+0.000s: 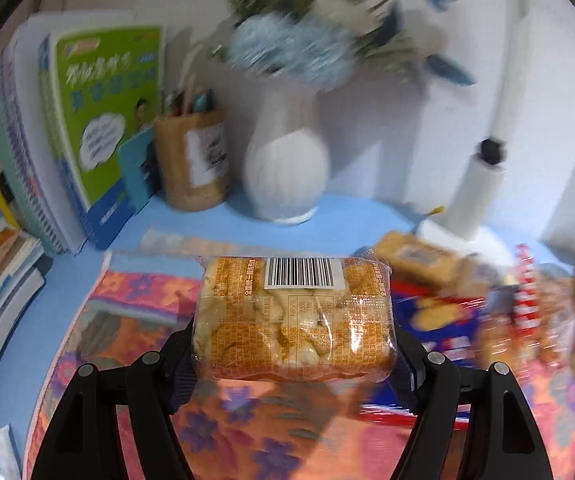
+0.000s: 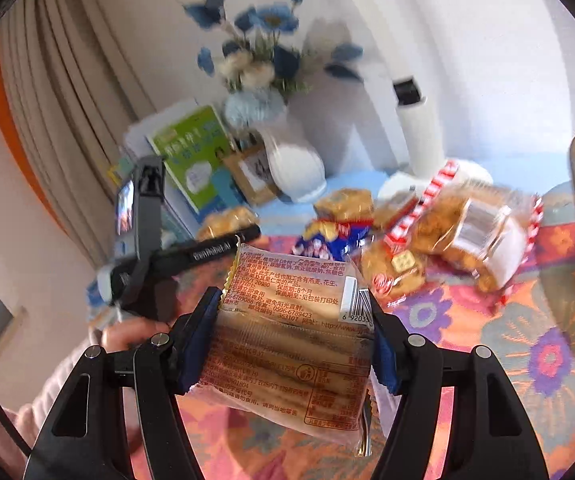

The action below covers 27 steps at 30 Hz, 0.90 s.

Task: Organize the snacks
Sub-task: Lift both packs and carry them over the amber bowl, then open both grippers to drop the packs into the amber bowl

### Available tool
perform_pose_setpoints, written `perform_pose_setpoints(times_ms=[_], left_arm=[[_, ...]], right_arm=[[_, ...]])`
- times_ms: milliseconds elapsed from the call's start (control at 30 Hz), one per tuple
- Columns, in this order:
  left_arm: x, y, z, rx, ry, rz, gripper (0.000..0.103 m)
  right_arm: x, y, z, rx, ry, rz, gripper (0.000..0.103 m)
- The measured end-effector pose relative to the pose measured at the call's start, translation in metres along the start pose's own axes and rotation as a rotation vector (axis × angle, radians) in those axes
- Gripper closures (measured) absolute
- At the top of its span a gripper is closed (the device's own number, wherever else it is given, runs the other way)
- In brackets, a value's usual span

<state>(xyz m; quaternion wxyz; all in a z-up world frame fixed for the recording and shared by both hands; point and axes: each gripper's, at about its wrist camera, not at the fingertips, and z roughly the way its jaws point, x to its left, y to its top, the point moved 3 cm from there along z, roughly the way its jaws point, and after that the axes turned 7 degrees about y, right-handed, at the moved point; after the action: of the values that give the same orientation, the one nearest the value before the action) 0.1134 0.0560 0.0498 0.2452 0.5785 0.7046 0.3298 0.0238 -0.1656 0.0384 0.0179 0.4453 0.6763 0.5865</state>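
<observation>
Bare floral cloth [image 1: 135,320] covers the bench's near-left area, leaving passage. Snack packets [image 2: 439,240] crowd the right side. Books [image 1: 99,128], pen holder [image 1: 193,164] and vase [image 1: 285,168] line the far edge.

**Blue table under a flowered cloth**

The blue table [image 1: 327,210] carries a flowered orange cloth [image 1: 135,304] across its near half. On the bare blue, at eleven o'clock, stand books [image 1: 99,120] and a pen holder [image 1: 191,164]; at twelve o'clock a white vase [image 1: 285,168]. Snack packets [image 2: 427,248] lie heaped on the cloth at two o'clock.
</observation>
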Motion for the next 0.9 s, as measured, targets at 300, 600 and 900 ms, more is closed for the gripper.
perform_pose_setpoints(times_ms=[300, 600, 900], left_arm=[[-0.117, 0.063, -0.047, -0.015, -0.180, 0.083, 0.028], [-0.260, 0.089, -0.075, -0.009, -0.353, 0.211, 0.028], [-0.375, 0.076, -0.082, 0.033, -0.499, 0.363, 0.019]], right_arm=[[-0.032, 0.042, -0.079, -0.093, -0.151, 0.040, 0.037], [-0.093, 0.069, -0.165, -0.169, -0.342, 0.093, 0.037], [-0.159, 0.068, -0.228, -0.209, -0.501, 0.232, 0.029]])
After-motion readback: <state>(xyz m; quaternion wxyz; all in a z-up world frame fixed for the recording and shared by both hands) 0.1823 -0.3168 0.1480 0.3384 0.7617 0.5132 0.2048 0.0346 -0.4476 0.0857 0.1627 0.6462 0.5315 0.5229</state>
